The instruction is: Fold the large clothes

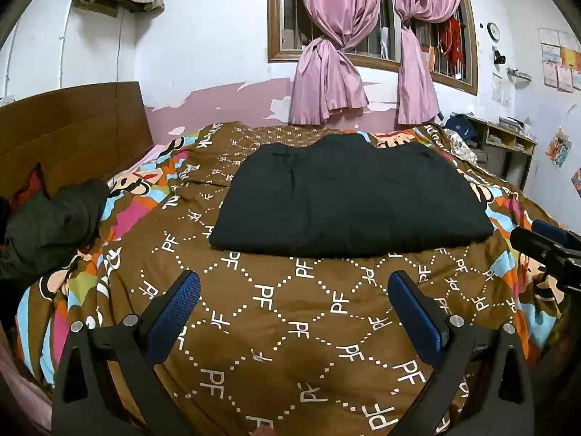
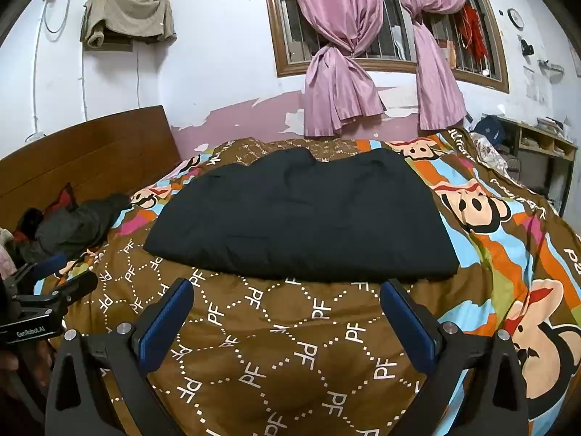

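A: What text can we read?
B: "PF" repeats in white across the brown duvet cover (image 1: 290, 327), inside dotted diamonds. The colourful border carries cartoon monkey faces (image 2: 472, 207). At lower left of the right wrist view we read "GenRoboLAI" or close to it on the body of the left gripper (image 2: 65, 287); the small print is hard to make out.
A: Grippers?
B: In its own view the left gripper (image 1: 294, 283) sits in the lower frame, blue pads (image 1: 174, 312) wide apart, nothing between them, held above the duvet. The right gripper (image 2: 287, 290) looks the same, fingers spread and empty. We also see it at right edge of the left view, about level with the left one.
A: Garment?
B: The folded black garment (image 1: 348, 200) lies flat mid-frame on the bed, just beyond both sets of fingertips, untouched. A dark crumpled garment (image 1: 54, 218) lies at left by the wooden headboard (image 1: 72, 130). Pink curtains (image 2: 341, 72) are knotted at upper centre.
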`<act>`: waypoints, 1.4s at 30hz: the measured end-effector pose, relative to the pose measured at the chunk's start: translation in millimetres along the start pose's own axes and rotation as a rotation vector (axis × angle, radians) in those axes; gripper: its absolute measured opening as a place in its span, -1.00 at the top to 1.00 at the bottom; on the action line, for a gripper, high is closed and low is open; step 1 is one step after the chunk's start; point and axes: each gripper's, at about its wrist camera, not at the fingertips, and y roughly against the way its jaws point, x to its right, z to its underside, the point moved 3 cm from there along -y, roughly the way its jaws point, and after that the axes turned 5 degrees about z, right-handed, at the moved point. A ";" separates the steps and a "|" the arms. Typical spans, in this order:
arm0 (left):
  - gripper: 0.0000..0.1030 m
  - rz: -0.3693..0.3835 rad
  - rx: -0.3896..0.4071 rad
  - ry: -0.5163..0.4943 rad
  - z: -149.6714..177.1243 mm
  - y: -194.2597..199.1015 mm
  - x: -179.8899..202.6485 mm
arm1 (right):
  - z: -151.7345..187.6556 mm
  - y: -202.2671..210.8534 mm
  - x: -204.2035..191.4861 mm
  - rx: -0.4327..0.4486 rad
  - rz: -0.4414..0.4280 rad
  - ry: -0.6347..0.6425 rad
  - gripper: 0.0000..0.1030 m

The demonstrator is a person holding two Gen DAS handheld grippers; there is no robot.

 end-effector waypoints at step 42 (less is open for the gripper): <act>-0.96 0.001 -0.006 -0.006 4.6 -5.7 -2.7 | 8.1 -5.7 10.7 -0.039 0.003 0.020 -1.00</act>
